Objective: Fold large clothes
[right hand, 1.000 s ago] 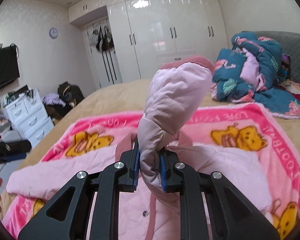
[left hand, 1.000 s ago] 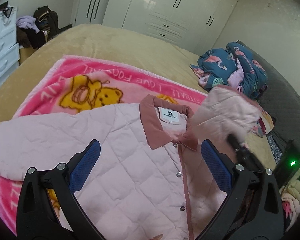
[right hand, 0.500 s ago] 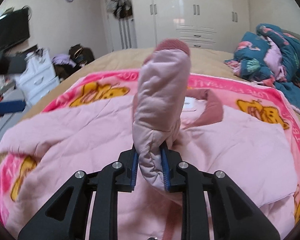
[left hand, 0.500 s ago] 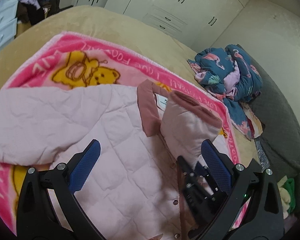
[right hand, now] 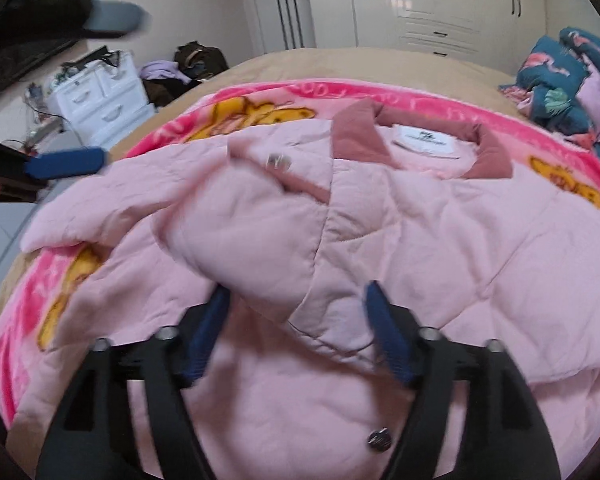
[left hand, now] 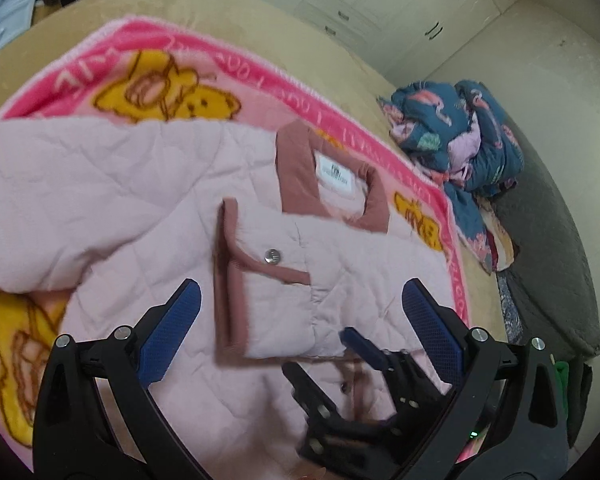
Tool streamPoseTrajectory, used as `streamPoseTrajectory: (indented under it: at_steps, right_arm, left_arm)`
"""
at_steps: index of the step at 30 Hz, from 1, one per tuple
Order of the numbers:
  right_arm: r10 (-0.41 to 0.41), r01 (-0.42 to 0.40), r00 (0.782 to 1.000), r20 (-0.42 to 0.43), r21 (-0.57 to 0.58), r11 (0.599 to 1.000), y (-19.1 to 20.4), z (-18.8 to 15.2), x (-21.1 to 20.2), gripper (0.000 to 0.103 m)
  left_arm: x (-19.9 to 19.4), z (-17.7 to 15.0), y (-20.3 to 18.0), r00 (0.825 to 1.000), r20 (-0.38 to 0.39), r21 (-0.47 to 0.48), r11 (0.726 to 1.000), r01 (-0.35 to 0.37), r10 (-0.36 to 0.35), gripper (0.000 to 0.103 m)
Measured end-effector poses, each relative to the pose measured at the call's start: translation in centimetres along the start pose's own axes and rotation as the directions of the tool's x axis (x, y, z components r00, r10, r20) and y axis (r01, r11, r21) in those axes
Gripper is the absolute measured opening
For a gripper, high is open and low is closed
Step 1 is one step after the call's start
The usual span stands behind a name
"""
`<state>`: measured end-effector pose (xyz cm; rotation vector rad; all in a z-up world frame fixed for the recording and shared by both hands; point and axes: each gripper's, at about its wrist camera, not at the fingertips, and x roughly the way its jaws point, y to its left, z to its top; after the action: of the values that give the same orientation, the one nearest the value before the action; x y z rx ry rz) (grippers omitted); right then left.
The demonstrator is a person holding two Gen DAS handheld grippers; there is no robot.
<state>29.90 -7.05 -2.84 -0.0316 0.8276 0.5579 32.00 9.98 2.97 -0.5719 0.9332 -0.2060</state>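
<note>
The right gripper (right hand: 296, 328) has just been opening, its jaws loose around the sleeve (right hand: 252, 232) lying below the jacket's collar (left hand: 332, 184); only the left view shows the left gripper (left hand: 300, 320) spread empty.

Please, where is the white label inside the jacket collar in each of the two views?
Left wrist view: white label sits above centre, inside the dusty-pink collar.
Right wrist view: label lies upper right of centre.
Shared landmark: the blue flamingo bedding, to the label's right.
</note>
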Motion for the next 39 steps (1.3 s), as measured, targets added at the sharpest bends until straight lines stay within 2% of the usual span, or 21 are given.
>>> streamPoseTrajectory:
  at_steps: [2, 7, 13, 16, 18, 19, 21, 22, 24, 25, 27, 31, 33, 36, 39]
  right_arm:
    - [0.027, -0.027, 1.0, 0.01, 0.012, 1.0, 0.0, -0.3, -1.0, 0.087]
    - [0.005, -0.009, 0.999, 0.046, 0.078, 0.997, -2.8, -1.0, -4.6, 0.088]
    - [-0.129, 0.121, 0.989, 0.068, 0.109, 0.987, -6.7, -2.7, -8.8, 0.088]
    - [-0.207, 0.198, 0.976, 0.067, 0.13, 0.972, -8.8, -3.4, -10.3, 0.088]
    - [-0.236, 0.224, 0.969, 0.065, 0.155, 0.962, -10.2, -4.0, -11.0, 0.088]
    - [-0.251, 0.237, 0.966, 0.063, 0.174, 0.956, -11.1, -4.3, -11.4, 0.088]
    - [-0.269, 0.252, 0.961, 0.056, 0.219, 0.943, -12.7, -4.8, -12.1, 0.088]
    - [-0.279, 0.26, 0.959, 0.053, 0.234, 0.937, -13.3, -4.9, -12.2, 0.088]
    - [-0.316, 0.292, 0.948, 0.043, 0.279, 0.915, -14.9, -5.2, -12.6, 0.088]
    - [-0.323, 0.298, 0.945, 0.041, 0.295, 0.908, -15.3, -5.3, -12.8, 0.088]
    - [-0.34, 0.309, 0.94, 0.036, 0.337, 0.889, -16.6, -5.4, -13.5, 0.088]
    - [-0.369, 0.322, 0.928, 0.056, 0.377, 0.868, -18.1, -4.7, -14.6, 0.088]
    - [-0.384, 0.327, 0.92, 0.08, 0.386, 0.863, -18.5, -4.3, -15.4, 0.088]
    - [-0.395, 0.331, 0.914, 0.095, 0.39, 0.859, -19.1, -3.7, -15.8, 0.088]
    - [-0.399, 0.343, 0.913, 0.084, 0.371, 0.863, -19.0, -3.2, -15.3, 0.088]
  left_arm:
    - [1.0, -0.4, 0.5, 1.0, -0.028, -0.016, 1.0, -0.004, 0.003, 0.094]
    - [3.5, -1.2, 1.7, 0.997, -0.072, -0.039, 0.999, -0.019, 0.016, 0.094]
    - [6.4, -2.2, 2.8, 0.994, -0.112, -0.088, 0.996, -0.014, 0.004, 0.094]
    - [7.0, -2.6, 2.3, 0.995, -0.098, -0.062, 0.998, -0.022, 0.016, 0.093]
    - [7.3, -2.7, 2.0, 0.996, -0.093, -0.047, 0.999, -0.017, 0.013, 0.083]
    - [7.6, -2.7, 1.8, 0.995, -0.095, -0.031, 0.999, -0.038, 0.035, 0.081]
    - [8.0, -2.8, 1.4, 0.99, -0.104, 0.019, 0.995, -0.098, 0.099, 0.058]
    - [8.0, -2.8, 1.2, 0.988, -0.097, 0.042, 0.993, -0.114, 0.118, 0.051]
    - [7.7, -2.7, 0.7, 0.987, -0.078, 0.092, 0.987, -0.131, 0.139, 0.028]
    - [7.5, -2.6, 0.6, 0.988, -0.072, 0.107, 0.986, -0.13, 0.138, 0.025]
    - [6.5, -2.0, -0.1, 0.991, -0.04, 0.15, 0.981, -0.124, 0.131, 0.006]
    - [3.5, -0.2, -1.4, 0.996, 0.046, 0.18, 0.981, -0.078, 0.071, 0.005]
    - [1.4, 0.7, -2.1, 0.993, 0.104, 0.202, 0.977, -0.072, 0.052, 0.005]
    - [0.5, 1.2, -2.4, 0.986, 0.147, 0.243, 0.964, -0.111, 0.077, 0.005]
    - [2.0, 0.9, -0.8, 0.985, 0.113, 0.232, 0.961, -0.152, 0.128, 0.005]
